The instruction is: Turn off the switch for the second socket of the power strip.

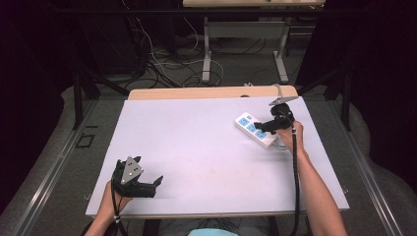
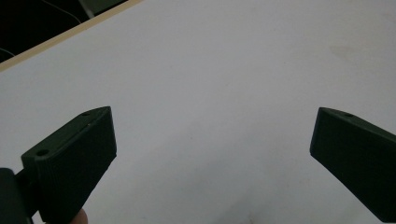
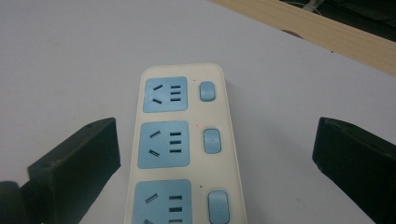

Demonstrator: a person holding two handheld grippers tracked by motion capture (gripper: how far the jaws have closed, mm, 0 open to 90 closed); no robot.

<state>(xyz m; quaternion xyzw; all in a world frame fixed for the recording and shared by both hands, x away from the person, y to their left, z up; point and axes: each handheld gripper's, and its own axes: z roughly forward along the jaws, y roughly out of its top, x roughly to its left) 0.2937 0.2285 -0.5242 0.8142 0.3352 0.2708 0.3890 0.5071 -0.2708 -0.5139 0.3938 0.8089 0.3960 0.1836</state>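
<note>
a: where's the strip?
b: strip [image 1: 255, 130] lies flat on the table [image 1: 196, 147], far right side. right gripper [image 1: 264, 127] hovers over it, jaws spread wide, nothing pinched.
a: axis?
b: in the right gripper view the strip [image 3: 182, 154] runs lengthwise away between the jaws, so closing would take it across its width.
a: left?
b: left gripper [image 1: 156, 183] near the front edge, well apart, jaws spread, empty. right is nearer.

A white power strip [image 1: 254, 130] with blue sockets and blue switches lies flat on the table's far right, angled from far-left to near-right.
</note>
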